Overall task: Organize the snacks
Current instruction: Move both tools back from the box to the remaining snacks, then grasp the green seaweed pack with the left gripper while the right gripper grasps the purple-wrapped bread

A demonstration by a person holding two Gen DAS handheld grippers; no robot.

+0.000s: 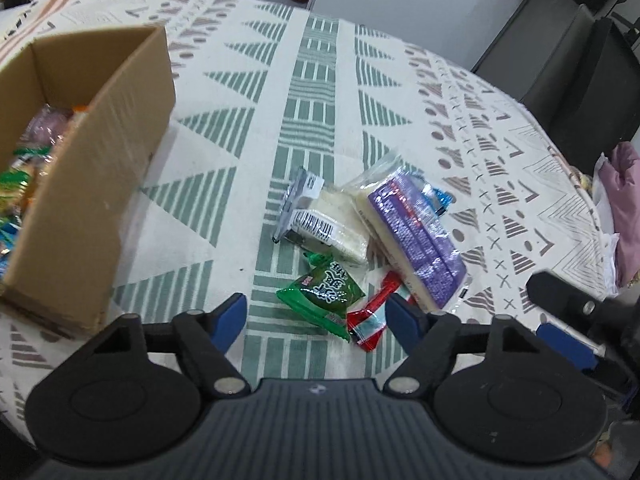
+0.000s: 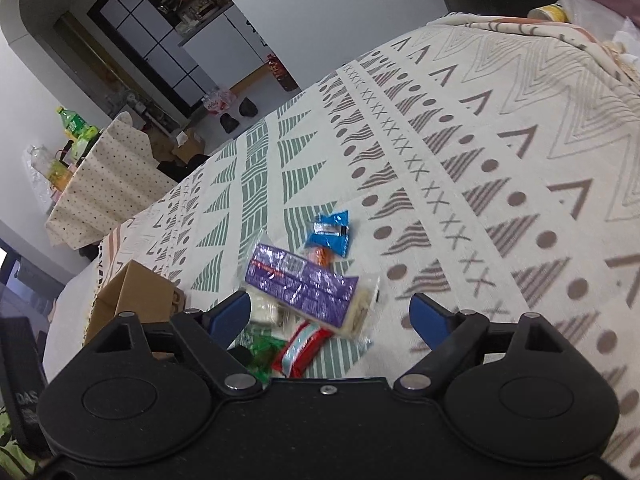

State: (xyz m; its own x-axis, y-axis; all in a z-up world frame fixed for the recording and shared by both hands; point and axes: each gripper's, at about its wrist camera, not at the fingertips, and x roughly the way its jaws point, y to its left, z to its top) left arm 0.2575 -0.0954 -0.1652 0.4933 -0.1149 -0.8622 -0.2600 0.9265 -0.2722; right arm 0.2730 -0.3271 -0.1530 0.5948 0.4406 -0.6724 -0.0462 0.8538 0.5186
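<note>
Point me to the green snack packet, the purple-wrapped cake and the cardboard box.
green snack packet [image 1: 322, 294], left wrist view, middle of the wrapper.
purple-wrapped cake [image 1: 416, 232], left wrist view, purple top face.
cardboard box [image 1: 92, 184], left wrist view, outer side wall.

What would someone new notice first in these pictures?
Probably the small heap of snacks mid-table on the patterned tablecloth: a purple-wrapped cake, a green packet and a red packet. At the left stands an open cardboard box already holding snacks. Both tongs, left and right, are open and empty.
</note>
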